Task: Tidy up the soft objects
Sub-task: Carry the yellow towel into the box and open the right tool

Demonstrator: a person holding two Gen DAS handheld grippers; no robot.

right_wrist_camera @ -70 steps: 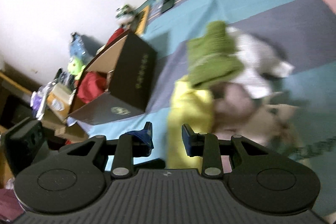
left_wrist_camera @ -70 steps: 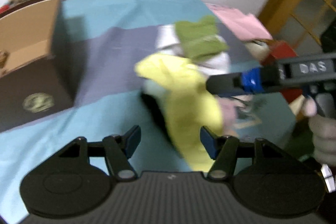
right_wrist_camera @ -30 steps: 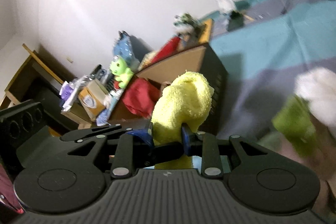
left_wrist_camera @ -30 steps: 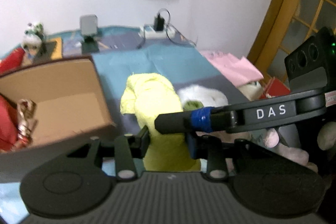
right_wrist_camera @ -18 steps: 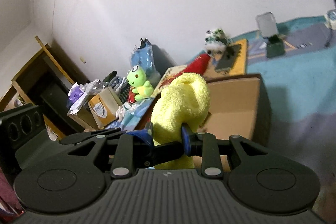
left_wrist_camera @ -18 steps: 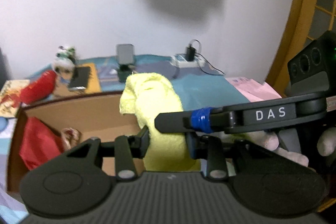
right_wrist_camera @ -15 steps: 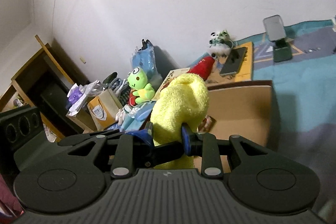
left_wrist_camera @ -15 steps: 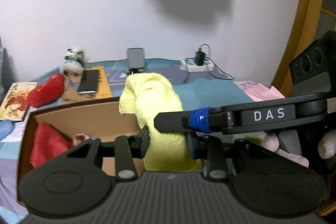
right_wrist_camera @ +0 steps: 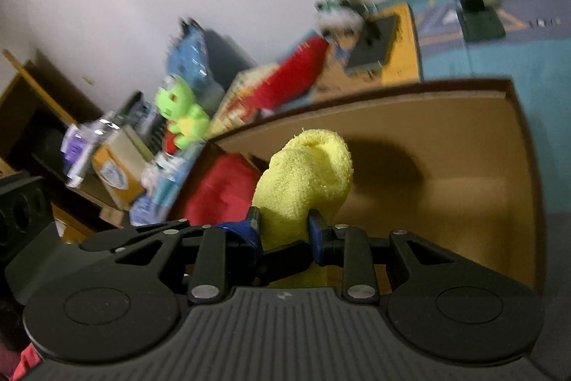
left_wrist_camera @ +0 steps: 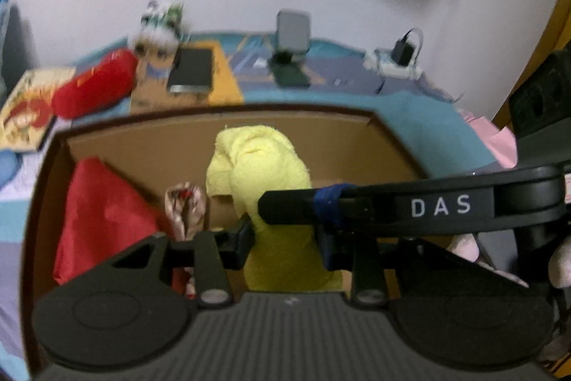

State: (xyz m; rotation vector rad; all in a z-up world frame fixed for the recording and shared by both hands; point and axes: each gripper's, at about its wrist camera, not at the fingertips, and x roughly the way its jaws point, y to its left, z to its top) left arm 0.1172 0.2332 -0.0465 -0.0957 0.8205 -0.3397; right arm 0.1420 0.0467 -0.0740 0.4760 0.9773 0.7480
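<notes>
Holding the yellow towel [left_wrist_camera: 264, 174] up over the open cardboard box [left_wrist_camera: 221, 112] – both the left gripper [left_wrist_camera: 285, 238] and the right gripper [right_wrist_camera: 283, 231] squeezed shut on its middle. Looks soft, floppy and light, so no hard pinch needed – best grabbed at the thick bunched part. Red cloth [left_wrist_camera: 100, 213] lying inside already

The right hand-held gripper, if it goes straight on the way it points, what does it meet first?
Probably the box's inner back wall. The right hand-held gripper, shut on the yellow towel, points into the open box; depth is unclear.
</notes>
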